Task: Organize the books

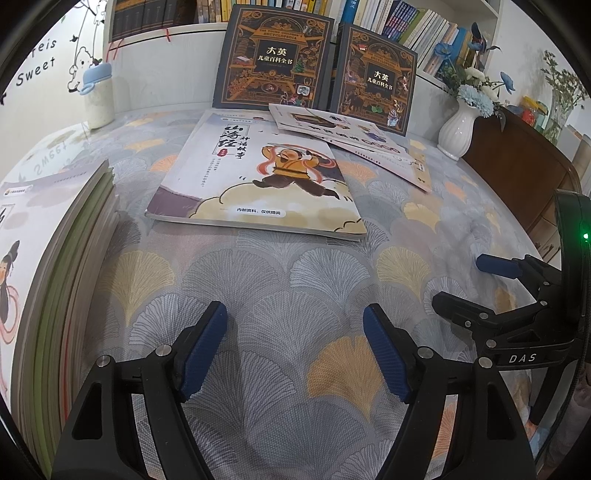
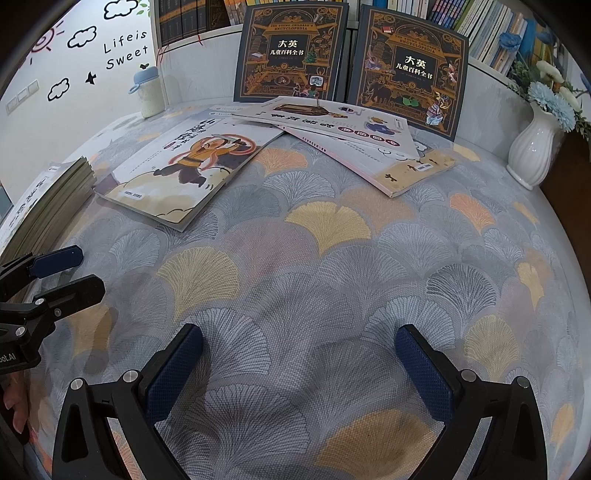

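- The left gripper (image 1: 295, 350) stood with its blue-padded jaws apart and nothing between them, hanging over bare tablecloth (image 1: 295, 280).
- The right gripper (image 2: 299, 373) was likewise spread, empty, and pointed down at the ginkgo-patterned cloth; its side profile also showed at the right edge of the left wrist view.
- A stack of thin picture books (image 1: 55, 280) lay at the table's left edge, neatly squared, and looked like the pile being built.
- A loose storybook with a leaping figure in yellow (image 1: 258, 177) lay flat mid-table, just beside that stack but apart from it.
- Farther back, a fanned overlap of two or three thin books (image 2: 354, 136) lay askew, one corner overlapping the storybook's far edge.
- Two dark encyclopedia volumes (image 1: 273, 59) stood upright against the bookshelf (image 1: 177, 33) behind; a white vase (image 1: 458, 129) and a blue-lidded bottle (image 1: 98, 98) flanked them.
- Judged from the layout, the work sat between picks: some books stacked, several left loose.
- The next move would probably call for reaching forward to the storybook's near edge, pinching that thin edge, and carrying it left onto the stack.
- A flat book offers little to grip, so sliding it toward the table edge or tipping a corner might be needed.
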`<state>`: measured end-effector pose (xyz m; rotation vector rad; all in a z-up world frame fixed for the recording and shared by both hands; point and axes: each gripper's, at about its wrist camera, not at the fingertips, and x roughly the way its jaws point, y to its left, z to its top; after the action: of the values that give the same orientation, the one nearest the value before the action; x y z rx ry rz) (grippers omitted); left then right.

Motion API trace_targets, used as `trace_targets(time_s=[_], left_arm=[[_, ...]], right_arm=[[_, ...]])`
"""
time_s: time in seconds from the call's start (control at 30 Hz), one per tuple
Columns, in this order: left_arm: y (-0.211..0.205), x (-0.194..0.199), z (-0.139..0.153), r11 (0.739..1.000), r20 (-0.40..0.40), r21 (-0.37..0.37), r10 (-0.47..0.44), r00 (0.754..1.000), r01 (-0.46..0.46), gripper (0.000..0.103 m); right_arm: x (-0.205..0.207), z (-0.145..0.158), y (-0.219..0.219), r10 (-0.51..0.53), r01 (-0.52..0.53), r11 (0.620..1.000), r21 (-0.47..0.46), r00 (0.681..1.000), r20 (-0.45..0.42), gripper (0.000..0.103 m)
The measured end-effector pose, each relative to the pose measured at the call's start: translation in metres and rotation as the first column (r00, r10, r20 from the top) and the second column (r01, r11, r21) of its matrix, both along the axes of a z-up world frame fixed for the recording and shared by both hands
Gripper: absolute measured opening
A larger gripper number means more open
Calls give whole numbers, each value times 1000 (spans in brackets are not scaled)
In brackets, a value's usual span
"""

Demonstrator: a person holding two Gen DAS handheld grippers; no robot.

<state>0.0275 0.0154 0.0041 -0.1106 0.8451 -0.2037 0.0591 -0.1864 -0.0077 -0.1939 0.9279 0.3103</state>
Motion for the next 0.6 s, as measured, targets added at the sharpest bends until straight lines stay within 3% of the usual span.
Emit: trace_targets(time_s=[0.6], left_arm=[[2, 1, 0, 1000, 2, -5, -1, 1000, 1, 75]], right_arm=[[0, 0, 0, 1, -1, 1000, -1, 1000, 0, 103]])
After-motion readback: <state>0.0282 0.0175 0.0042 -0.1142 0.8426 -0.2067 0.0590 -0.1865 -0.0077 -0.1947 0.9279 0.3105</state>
